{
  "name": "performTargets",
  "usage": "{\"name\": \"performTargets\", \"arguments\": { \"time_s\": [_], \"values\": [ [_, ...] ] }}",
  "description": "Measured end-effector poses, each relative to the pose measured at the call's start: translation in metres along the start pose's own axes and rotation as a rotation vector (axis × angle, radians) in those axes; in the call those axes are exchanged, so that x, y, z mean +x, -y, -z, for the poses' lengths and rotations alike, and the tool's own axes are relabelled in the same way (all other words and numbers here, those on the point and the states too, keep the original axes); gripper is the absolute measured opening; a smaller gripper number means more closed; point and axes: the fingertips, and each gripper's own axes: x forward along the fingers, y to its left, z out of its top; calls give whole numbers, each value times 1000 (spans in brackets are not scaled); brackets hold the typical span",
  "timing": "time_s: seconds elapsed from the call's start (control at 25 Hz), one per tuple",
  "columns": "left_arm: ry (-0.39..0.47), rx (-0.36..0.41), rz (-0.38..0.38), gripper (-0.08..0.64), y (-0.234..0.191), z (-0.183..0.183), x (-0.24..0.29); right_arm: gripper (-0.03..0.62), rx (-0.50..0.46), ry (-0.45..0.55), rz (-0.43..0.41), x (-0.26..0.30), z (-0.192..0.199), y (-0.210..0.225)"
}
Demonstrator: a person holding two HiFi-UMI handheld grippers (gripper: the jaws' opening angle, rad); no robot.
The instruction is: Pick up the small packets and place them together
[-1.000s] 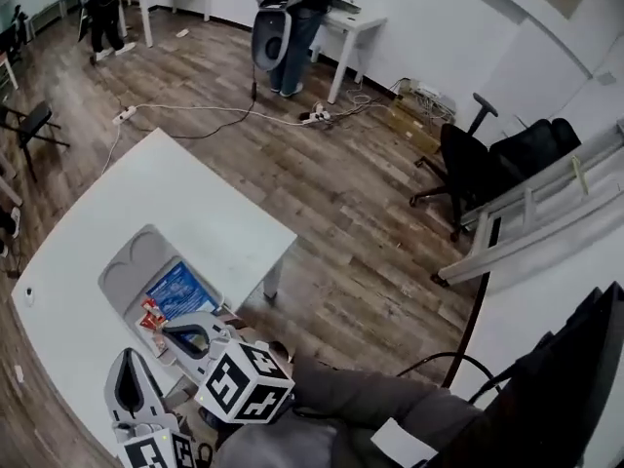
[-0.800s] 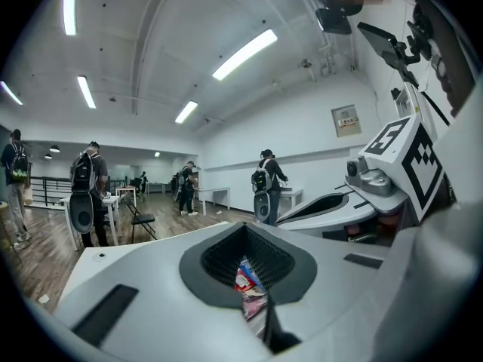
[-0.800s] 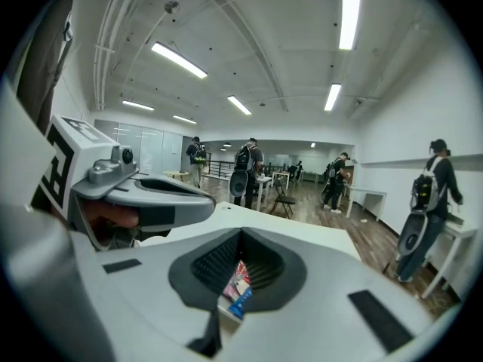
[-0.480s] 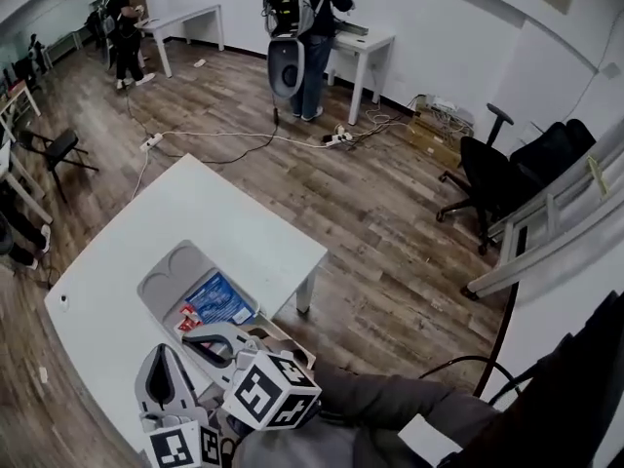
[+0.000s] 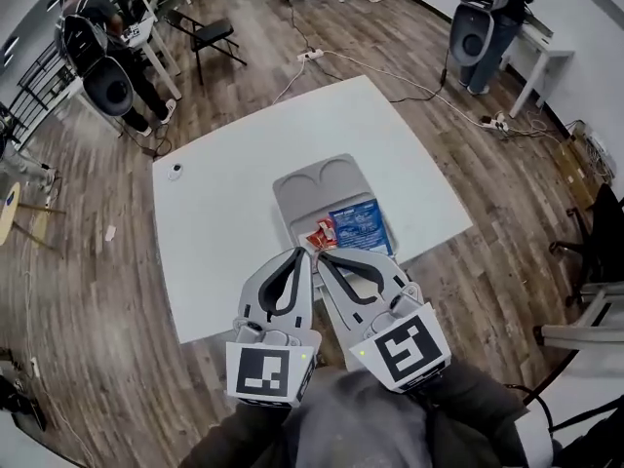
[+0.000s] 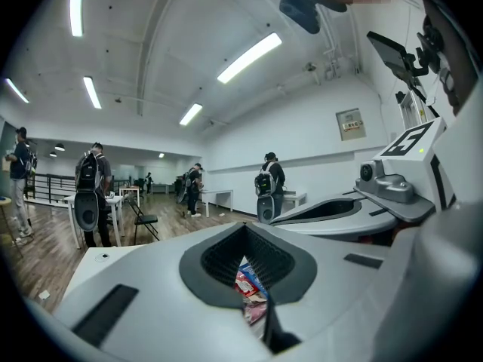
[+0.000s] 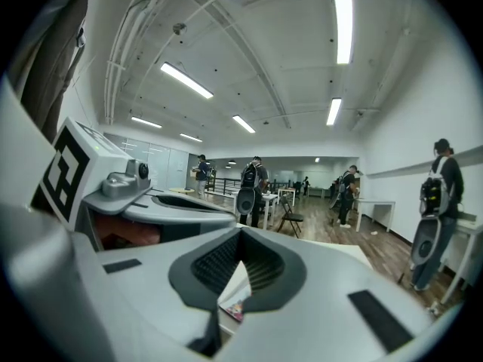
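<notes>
The left gripper [image 5: 303,253] and right gripper [image 5: 325,255] hang side by side over the near edge of the tray [image 5: 292,188], jaws pressed together (packets [image 5: 324,234] lie just beyond).

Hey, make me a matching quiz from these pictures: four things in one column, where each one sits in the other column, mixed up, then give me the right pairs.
Column one
1. blue packet
2. red packets
3. small round object
4. black folding chair

Column two
A. on the wooden floor, beyond the table
B. on the bare table top, left of the grey tray
C. in the tray, right side of its big compartment
D. in the tray, left side of its big compartment

Pairs: 1-C, 2-D, 3-B, 4-A
</notes>
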Motion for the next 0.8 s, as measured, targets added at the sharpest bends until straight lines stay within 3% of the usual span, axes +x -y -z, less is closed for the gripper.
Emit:
{"name": "performTargets", "arguments": {
  "time_s": [0.44,0.8],
  "values": [
    [40,-6,-74,0,-6,-9,-12,2,96,86,54,-16,-16,13],
    [75,13,-49,0,14,-21,-10,2,101,137,75,-34,-23,24]
  ]
}}
